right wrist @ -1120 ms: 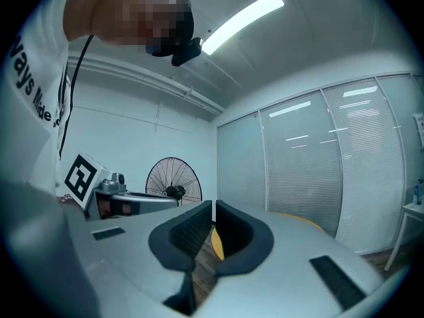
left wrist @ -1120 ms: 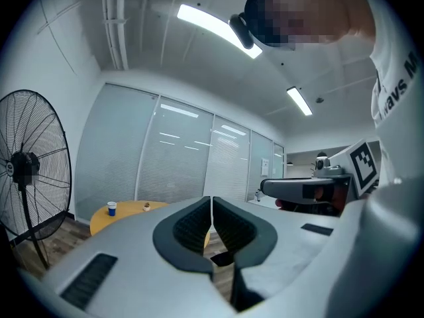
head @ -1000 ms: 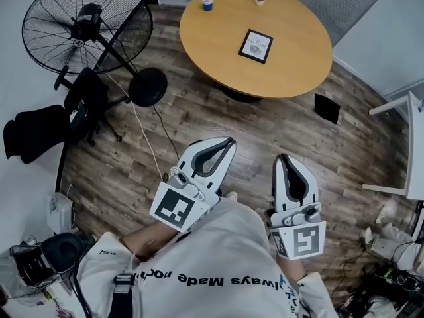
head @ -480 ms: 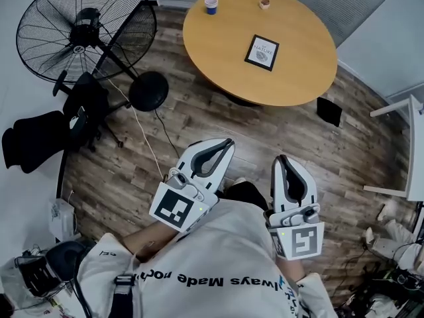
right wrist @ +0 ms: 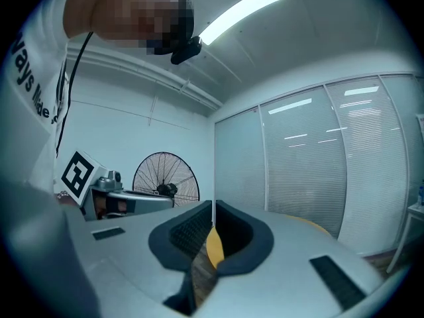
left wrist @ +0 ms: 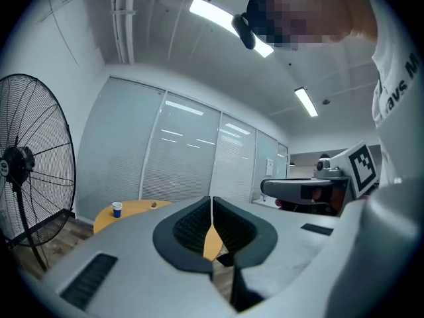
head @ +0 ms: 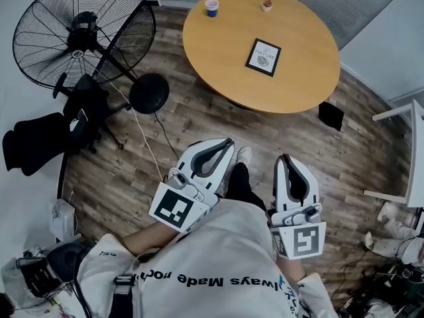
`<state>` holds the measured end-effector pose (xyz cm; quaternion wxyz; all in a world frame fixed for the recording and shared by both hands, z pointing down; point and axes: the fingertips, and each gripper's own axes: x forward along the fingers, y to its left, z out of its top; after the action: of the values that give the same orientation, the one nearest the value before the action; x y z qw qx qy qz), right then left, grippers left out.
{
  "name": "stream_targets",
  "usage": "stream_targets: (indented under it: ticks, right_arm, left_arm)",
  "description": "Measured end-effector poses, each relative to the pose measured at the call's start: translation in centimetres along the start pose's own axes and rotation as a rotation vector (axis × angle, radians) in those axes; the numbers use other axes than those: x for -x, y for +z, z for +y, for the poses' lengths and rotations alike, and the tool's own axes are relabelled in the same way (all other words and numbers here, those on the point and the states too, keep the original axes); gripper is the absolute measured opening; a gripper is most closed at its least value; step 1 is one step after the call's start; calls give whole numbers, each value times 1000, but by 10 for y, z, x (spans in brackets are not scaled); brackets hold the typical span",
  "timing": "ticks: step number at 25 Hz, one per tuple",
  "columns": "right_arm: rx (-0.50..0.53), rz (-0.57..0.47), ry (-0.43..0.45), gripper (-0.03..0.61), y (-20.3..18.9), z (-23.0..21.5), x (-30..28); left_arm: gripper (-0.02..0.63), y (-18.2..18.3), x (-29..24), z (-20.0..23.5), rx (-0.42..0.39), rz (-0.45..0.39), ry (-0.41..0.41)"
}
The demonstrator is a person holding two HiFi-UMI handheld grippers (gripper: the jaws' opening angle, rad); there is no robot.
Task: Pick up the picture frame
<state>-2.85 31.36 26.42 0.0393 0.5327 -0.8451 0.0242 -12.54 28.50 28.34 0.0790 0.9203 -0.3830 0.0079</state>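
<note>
A black picture frame (head: pixel 264 57) with a white print lies flat on the round wooden table (head: pixel 218 45), right of its middle. My left gripper (head: pixel 228 141) and right gripper (head: pixel 285 158) are held close to my body, well short of the table, over the wood floor. Both are shut with nothing between the jaws. In the left gripper view the left gripper (left wrist: pixel 211 201) points toward the table (left wrist: pixel 132 209); the frame is hidden there. In the right gripper view the right gripper (right wrist: pixel 212 207) shows only a sliver of the table (right wrist: pixel 213 249).
A blue paper cup (head: pixel 212 7) and a small brown thing (head: pixel 266 5) stand at the table's far edge. A big black floor fan (head: pixel 83 35) and a black chair (head: pixel 50 134) stand to the left. A white table corner (head: pixel 411 151) is at the right. A black box (head: pixel 330 116) lies on the floor.
The table has shifted slightly right and a little closer in the head view as the person steps forward; a shoe now shows between the grippers. Both grippers stay shut and held alike.
</note>
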Motion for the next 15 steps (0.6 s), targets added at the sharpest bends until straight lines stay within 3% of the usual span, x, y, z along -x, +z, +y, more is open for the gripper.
stream_targets:
  ticks: [15]
  right_arm:
    - [1, 15, 11, 41, 4, -91, -75]
  left_arm:
    - [34, 19, -111, 38, 11, -4, 11]
